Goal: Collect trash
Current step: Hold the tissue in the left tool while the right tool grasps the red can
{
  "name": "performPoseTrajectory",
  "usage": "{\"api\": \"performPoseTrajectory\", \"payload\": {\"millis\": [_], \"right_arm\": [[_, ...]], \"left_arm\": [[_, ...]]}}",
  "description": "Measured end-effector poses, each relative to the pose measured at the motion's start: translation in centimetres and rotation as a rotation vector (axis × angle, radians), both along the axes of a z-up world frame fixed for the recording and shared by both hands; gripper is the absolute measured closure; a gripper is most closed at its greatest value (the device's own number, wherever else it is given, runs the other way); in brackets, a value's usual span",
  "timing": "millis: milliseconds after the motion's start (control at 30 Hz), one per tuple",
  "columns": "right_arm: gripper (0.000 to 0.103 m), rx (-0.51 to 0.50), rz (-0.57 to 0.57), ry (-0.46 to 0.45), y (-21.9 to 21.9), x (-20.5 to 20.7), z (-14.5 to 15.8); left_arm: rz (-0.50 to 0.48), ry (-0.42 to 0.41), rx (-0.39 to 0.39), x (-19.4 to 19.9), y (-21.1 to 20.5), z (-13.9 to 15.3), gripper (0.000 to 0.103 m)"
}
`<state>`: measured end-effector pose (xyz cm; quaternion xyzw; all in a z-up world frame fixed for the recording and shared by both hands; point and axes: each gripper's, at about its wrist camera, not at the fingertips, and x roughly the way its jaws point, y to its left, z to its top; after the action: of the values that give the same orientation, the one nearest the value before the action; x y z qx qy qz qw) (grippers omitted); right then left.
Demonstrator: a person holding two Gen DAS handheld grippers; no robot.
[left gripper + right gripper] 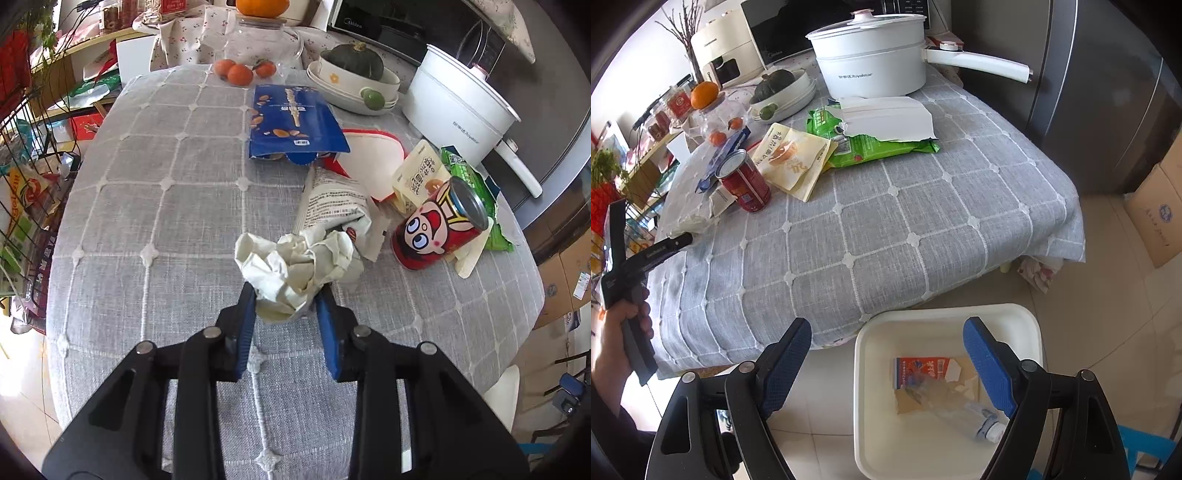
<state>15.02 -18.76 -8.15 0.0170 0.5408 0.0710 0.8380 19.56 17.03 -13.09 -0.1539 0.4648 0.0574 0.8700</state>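
My left gripper is shut on a crumpled white paper wad, held just above the grey checked tablecloth. Beyond it lie a printed wrapper, a blue snack bag, a red cartoon can, a yellow pouch and a green packet. My right gripper is open and empty over the white trash bin on the floor. The bin holds a red carton and a clear plastic bottle. The right wrist view shows the can, yellow pouch and green packet.
A white electric pot with a long handle, bowls holding a green squash, a lime, oranges and a glass jar stand at the table's back. A fridge and cardboard boxes stand right of the table.
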Motion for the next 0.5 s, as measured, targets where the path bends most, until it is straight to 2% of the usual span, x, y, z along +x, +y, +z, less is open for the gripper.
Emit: {"api": "performPoseTrajectory", "payload": {"millis": [300,500], "right_arm": [[0.017,-0.002,0.045,-0.011,2.9,0.6,-0.1],[0.017,-0.006,0.080,-0.034,5.5,1.0,-0.3]], "left_arm": [[-0.058,-0.071,-0.041,-2.8,1.2,3.0,0.070],[-0.079,-0.103,-0.035,-4.7,2.0,5.2,0.070]]}}
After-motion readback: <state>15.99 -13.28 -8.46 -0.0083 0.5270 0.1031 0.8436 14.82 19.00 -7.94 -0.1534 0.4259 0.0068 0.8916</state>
